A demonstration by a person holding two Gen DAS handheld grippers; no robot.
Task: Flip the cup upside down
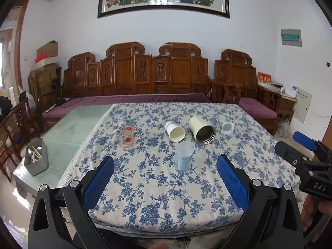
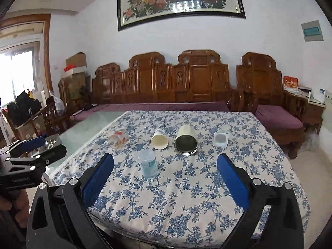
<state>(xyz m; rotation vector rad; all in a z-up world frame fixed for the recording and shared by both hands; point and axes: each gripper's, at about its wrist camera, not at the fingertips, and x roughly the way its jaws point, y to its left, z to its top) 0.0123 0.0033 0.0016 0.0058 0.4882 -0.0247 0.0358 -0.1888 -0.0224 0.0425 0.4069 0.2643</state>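
I'm at the approach: both my left tool [image 1: 166,178] and right tool [image 2: 166,178] gape empty. The translucent blue plastic cup [image 1: 183,156] stands upright mid-surface; next I must close in and grip its sides.

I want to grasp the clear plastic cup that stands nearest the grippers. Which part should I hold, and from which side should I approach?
Grip the clear cup across its side wall, about mid-height, coming level from the near table edge. It stands upright and alone on the tablecloth, with its round wall free on both sides. Either open gripper fits; the left gripper probably faces it most directly.
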